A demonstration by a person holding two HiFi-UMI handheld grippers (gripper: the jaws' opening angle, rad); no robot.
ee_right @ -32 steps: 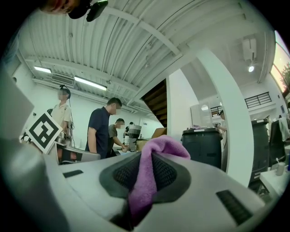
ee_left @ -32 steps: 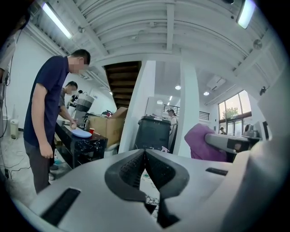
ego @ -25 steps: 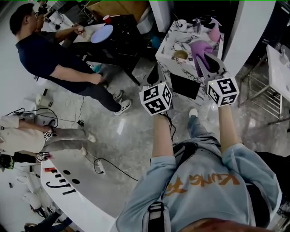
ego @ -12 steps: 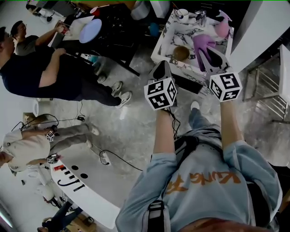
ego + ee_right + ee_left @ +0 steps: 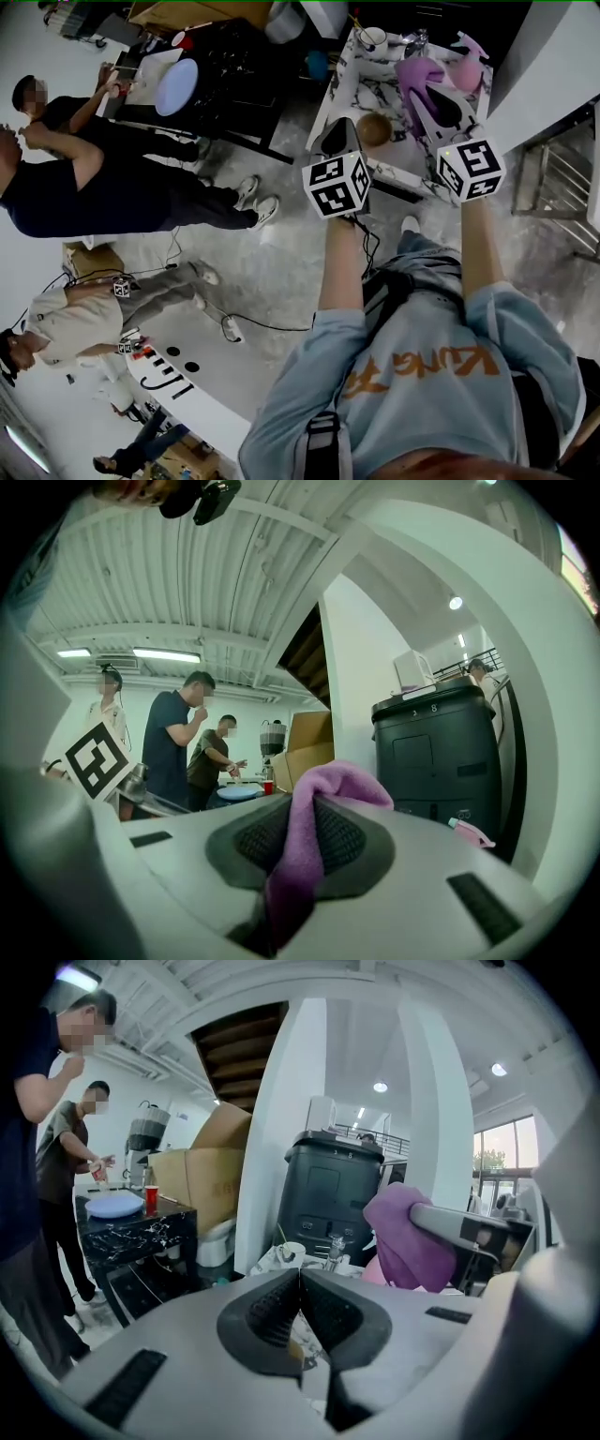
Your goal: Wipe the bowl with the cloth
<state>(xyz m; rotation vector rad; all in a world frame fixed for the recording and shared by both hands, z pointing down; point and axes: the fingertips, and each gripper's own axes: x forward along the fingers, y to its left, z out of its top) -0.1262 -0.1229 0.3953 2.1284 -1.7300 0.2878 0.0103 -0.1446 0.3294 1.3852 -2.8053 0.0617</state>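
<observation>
A small brown bowl (image 5: 375,129) sits near the front edge of the marble table (image 5: 361,94). My left gripper (image 5: 342,125) hovers just left of the bowl, shut and empty; its fingertips (image 5: 300,1279) meet with nothing between them. My right gripper (image 5: 422,96) reaches over the table to the bowl's right, shut on a purple cloth (image 5: 417,77). The cloth (image 5: 309,841) bunches up between the right gripper (image 5: 302,808) pads and folds over their tips. From the left gripper view the cloth (image 5: 408,1237) hangs at the right. The bowl is hidden in both gripper views.
On the table's far side stand a white cup (image 5: 372,39), a metal piece (image 5: 412,39) and a pink spray bottle (image 5: 466,45). A black bin (image 5: 333,1190) stands behind it. Left of it is a black table (image 5: 234,75) with a blue plate (image 5: 175,86), with people nearby. Cables (image 5: 267,326) cross the floor.
Both grippers have moved forward toward the marble table, the right one carrying the cloth. The bowl now lies right beside the left gripper. Neither pair of jaws has changed.
</observation>
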